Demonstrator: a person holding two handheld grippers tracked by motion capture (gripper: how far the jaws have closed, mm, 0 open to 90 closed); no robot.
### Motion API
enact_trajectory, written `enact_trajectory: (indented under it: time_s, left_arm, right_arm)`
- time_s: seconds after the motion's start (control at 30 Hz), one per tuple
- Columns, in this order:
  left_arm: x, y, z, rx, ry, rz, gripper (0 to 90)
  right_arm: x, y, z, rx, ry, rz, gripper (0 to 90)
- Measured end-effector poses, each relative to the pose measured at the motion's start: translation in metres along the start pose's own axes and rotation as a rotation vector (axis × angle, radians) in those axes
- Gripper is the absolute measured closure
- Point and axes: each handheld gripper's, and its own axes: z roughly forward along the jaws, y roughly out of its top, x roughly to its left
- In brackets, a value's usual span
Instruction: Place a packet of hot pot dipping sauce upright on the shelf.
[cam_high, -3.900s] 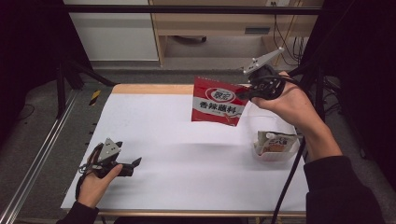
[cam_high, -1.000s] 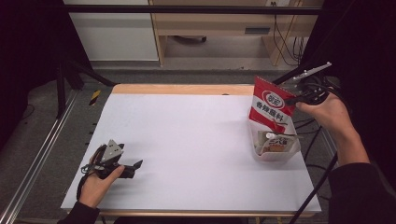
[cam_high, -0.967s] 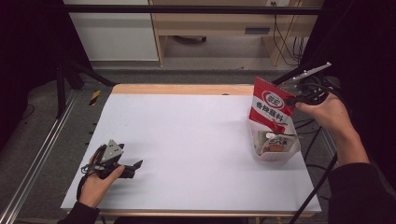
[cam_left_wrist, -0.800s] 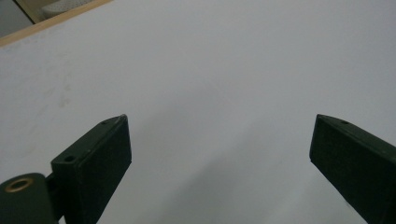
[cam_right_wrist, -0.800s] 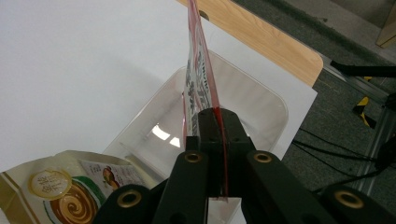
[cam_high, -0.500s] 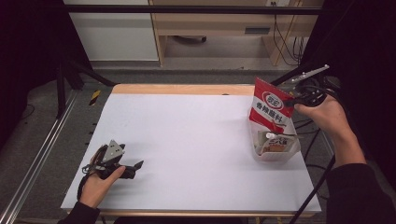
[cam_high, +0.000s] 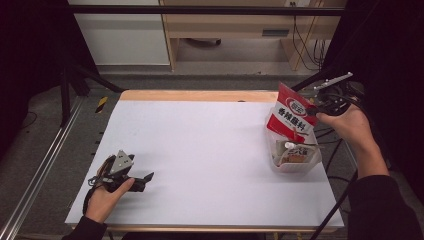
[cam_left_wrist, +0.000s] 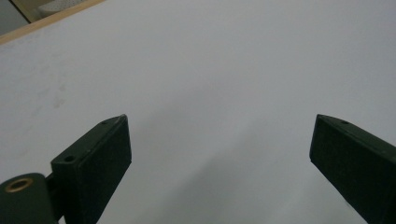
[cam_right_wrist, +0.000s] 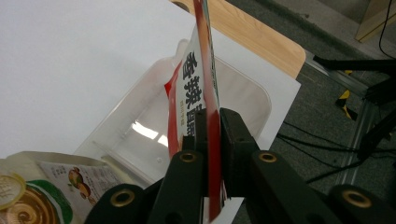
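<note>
A red seasoning packet (cam_high: 292, 117) with white lettering stands upright, its lower end inside a clear plastic container (cam_high: 278, 169) at the table's right edge. My right gripper (cam_high: 314, 111) is shut on the packet's right edge. In the right gripper view the packet (cam_right_wrist: 196, 88) is pinched between the pads of the right gripper (cam_right_wrist: 212, 116), whose jaws have just been opening slightly. Another printed sachet (cam_high: 295, 152) lies in the container. My left gripper (cam_high: 147, 177) rests on the table at front left, and the left gripper (cam_left_wrist: 219, 140) is open with nothing between its jaws.
The white table top (cam_high: 210, 140) stretches bare between the two hands, with a wooden strip (cam_high: 195, 95) along its far edge. Cables (cam_high: 305, 35) and a shelf unit lie beyond the table. A metal rail (cam_high: 35, 175) runs along the left side.
The right hand carried the red packet from the back middle of the table to the right, over the container. Over the last second it sank slightly into it. The left hand stayed still.
</note>
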Motion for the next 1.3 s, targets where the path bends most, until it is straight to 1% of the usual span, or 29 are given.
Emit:
enact_trajectory:
  time_s: [0.1, 0.13, 0.4, 0.47, 0.57, 0.63, 0.7, 0.93, 1.0, 1.23, 1.3]
  left_arm:
    - [0.000, 0.000, 0.000, 0.000, 0.000, -0.001, 5.3]
    - [0.000, 0.000, 0.000, 0.000, 0.000, -0.001, 5.2]
    - [0.000, 0.000, 0.000, -0.001, 0.000, -0.001, 5.2]
    - [0.000, 0.000, 0.000, -0.001, 0.000, -0.001, 5.2]
    - [0.000, 0.000, -0.001, -0.002, 0.001, 0.000, 5.3]
    - [0.000, 0.000, -0.001, -0.002, 0.001, 0.001, 5.2]
    - [0.000, 0.000, -0.001, -0.001, 0.001, 0.002, 5.3]
    - [0.000, 0.000, -0.001, -0.003, 0.003, 0.002, 5.3]
    - [0.000, 0.000, -0.001, -0.003, 0.004, 0.002, 5.2]
    - [0.000, 0.000, -0.001, -0.003, 0.003, 0.004, 5.3]
    - [0.000, 0.000, -0.001, -0.003, 0.002, 0.004, 5.3]
  right_arm:
    - [-0.002, -0.004, 0.003, 0.008, -0.009, 0.005, 83.2]
    - [-0.002, -0.005, 0.003, 0.004, -0.006, 0.014, 82.0]
    - [0.000, -0.004, 0.004, -0.025, -0.046, 0.003, 62.2]
    - [0.001, -0.003, 0.003, -0.048, -0.056, -0.003, 58.7]
    - [0.004, -0.001, 0.001, -0.066, -0.059, -0.017, 51.6]
    - [0.006, 0.000, -0.001, -0.095, -0.079, -0.024, 45.1]
    - [0.007, 0.002, -0.004, -0.114, -0.095, -0.033, 41.1]
    - [0.014, 0.011, -0.018, -0.175, -0.099, -0.045, 35.9]
    - [0.018, 0.013, -0.022, -0.197, -0.093, -0.047, 34.8]
    - [0.039, 0.023, -0.034, -0.231, -0.073, -0.090, 30.1]
    - [0.045, 0.026, -0.036, -0.240, -0.058, -0.103, 29.5]
